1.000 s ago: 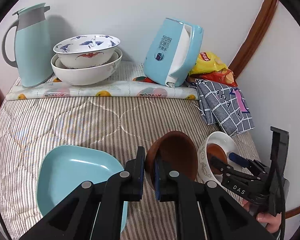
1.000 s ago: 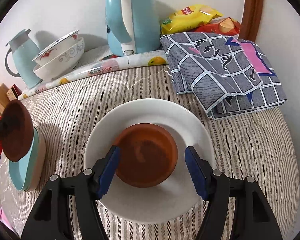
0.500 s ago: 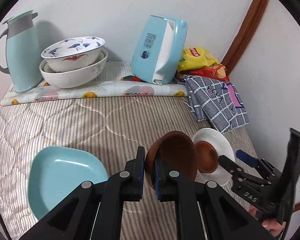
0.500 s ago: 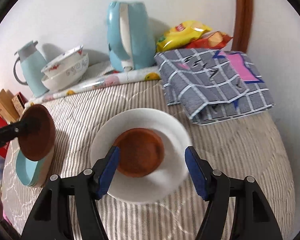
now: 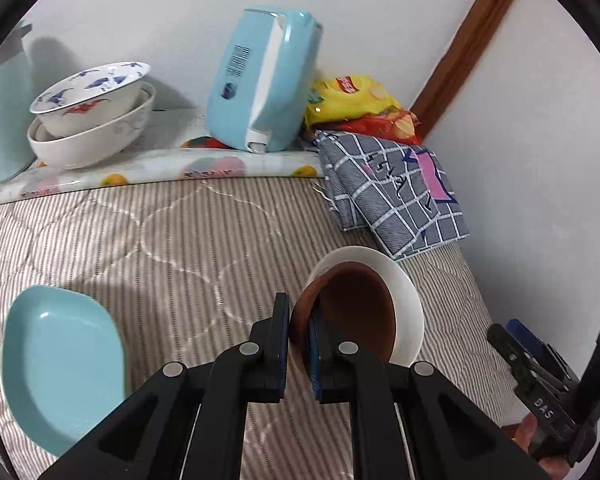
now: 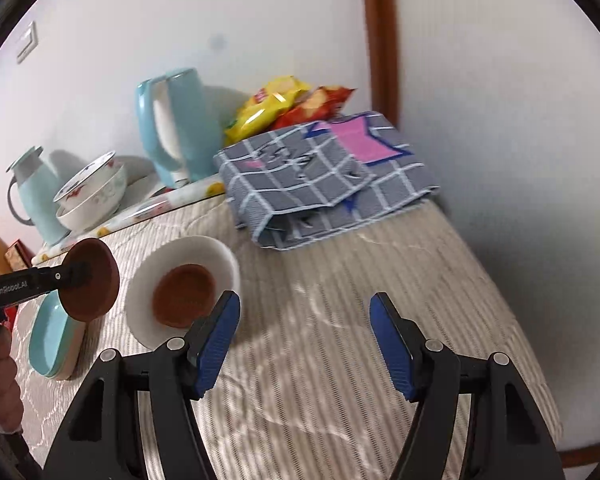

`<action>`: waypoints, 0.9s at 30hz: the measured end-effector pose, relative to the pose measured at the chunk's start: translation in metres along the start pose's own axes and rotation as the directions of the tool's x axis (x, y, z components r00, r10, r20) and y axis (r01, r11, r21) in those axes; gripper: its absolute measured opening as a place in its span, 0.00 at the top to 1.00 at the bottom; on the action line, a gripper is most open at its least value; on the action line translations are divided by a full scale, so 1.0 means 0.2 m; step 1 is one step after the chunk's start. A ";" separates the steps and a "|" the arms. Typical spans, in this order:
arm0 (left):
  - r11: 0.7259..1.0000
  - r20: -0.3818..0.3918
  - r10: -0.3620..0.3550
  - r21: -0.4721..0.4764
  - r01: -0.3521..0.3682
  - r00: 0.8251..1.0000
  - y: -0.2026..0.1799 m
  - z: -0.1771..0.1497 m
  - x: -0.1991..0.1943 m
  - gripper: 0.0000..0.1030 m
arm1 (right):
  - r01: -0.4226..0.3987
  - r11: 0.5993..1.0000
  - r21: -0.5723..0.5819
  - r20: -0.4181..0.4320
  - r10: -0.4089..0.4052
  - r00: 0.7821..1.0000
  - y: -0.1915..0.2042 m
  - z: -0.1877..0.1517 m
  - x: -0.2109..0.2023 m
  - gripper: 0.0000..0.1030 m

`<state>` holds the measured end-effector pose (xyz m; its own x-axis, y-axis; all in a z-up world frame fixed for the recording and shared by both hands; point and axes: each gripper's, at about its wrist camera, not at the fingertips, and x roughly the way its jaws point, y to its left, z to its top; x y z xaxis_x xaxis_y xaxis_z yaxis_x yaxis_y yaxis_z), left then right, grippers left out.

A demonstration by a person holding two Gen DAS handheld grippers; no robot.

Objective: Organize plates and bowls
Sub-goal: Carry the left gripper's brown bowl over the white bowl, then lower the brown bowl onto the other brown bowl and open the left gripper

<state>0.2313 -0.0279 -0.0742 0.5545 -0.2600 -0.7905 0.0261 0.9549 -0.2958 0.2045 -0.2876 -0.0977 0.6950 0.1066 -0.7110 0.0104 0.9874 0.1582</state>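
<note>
Gripping the rim of a brown saucer point(image 5: 352, 312), the left gripper point(image 5: 299, 336) has its jaws clamped tight on the edge, and the dish hangs tilted in the air, not flat. From the right wrist view that same saucer sits up off the surface, just left of the white plate point(image 6: 216, 250) and above the teal dish point(image 6: 50, 340). On the white plate lies a second brown saucer point(image 6: 183, 295), resting flat in the middle. The plate itself sits on the striped quilt point(image 6: 340, 340) that covers the surface, and the teal dish lies on the quilt too, close by on the plate's left.

Over to the right gripper point(image 6: 305, 336): jaws spread wide, blue pads showing, nothing between them, hovering over bare quilt to the right of the white plate.

At the back, two stacked bowls point(image 5: 90, 116) sit by the wall, the patterned one nested in the plain white one. A light blue kettle point(image 5: 260, 80) leans beside them, a teal jug point(image 6: 38, 196) stands at the far left, snack bags point(image 5: 356, 100) are tucked in the corner, and a folded checked cloth point(image 5: 396, 192) lies near the plate.
</note>
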 end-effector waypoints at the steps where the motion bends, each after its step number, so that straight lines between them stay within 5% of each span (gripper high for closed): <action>1: 1.000 -0.002 0.002 0.001 -0.002 1.000 -0.01 0.00 0.01 0.91 | 0.006 1.000 0.010 0.004 -0.006 1.000 -0.03 -0.01 -0.02 0.35; 27: 0.998 -0.102 0.041 0.044 -0.036 0.994 -0.17 0.02 0.36 0.91 | 0.014 0.997 0.081 -0.031 -0.011 0.999 -0.22 -0.20 -0.08 0.35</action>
<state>0.2743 -0.0792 -0.1194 0.4673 -0.2342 -0.8525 0.0421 0.9691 -0.2431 0.1638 -0.3275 -0.1208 0.6725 0.0992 -0.7335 0.0783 0.9759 0.2038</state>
